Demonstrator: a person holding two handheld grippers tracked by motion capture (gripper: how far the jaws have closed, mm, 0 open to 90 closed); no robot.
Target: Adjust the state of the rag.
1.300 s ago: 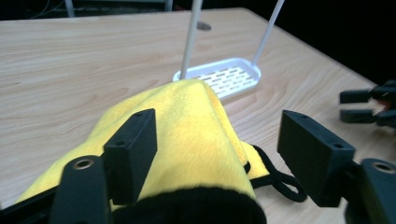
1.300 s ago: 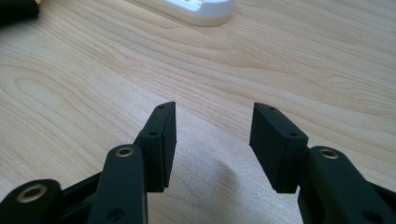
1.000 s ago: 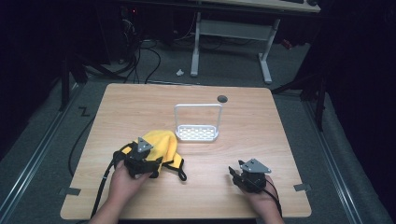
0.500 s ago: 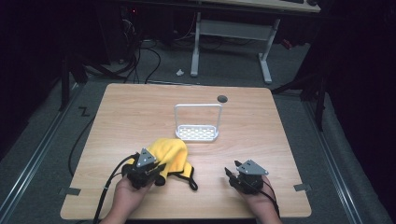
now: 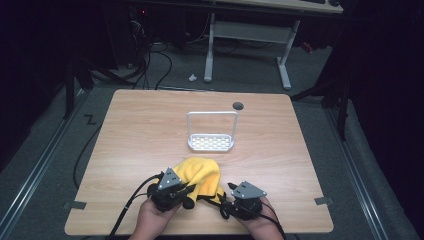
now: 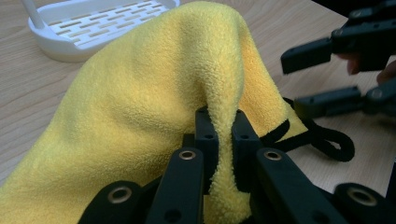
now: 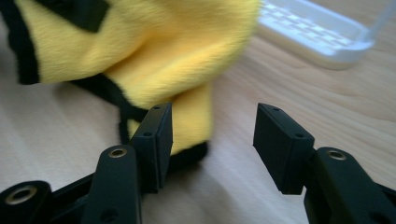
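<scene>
A yellow cloth (image 5: 201, 171) with black trim lies bunched near the table's front edge. My left gripper (image 5: 189, 193) is shut on a raised fold of the yellow cloth (image 6: 154, 93), and its jaws (image 6: 222, 123) pinch the fabric between the pads. My right gripper (image 5: 226, 199) faces it from the right. Its jaws have just been opening and stand wide (image 7: 212, 126). A black-edged corner of the cloth (image 7: 154, 51) lies against its left pad without being pressed. The left gripper view shows the right gripper (image 6: 292, 81) open beside a black loop (image 6: 327, 140).
A white slotted rack (image 5: 211, 142) with an upright wire frame stands mid-table behind the cloth, and it is also in the left gripper view (image 6: 93, 28) and the right gripper view (image 7: 317, 42). A dark round hole (image 5: 238, 105) sits near the far edge. Both hands are at the table's front edge.
My left gripper has dragged the cloth to the right and nearer the front edge, bunching it. My right gripper has moved left up to the cloth.
</scene>
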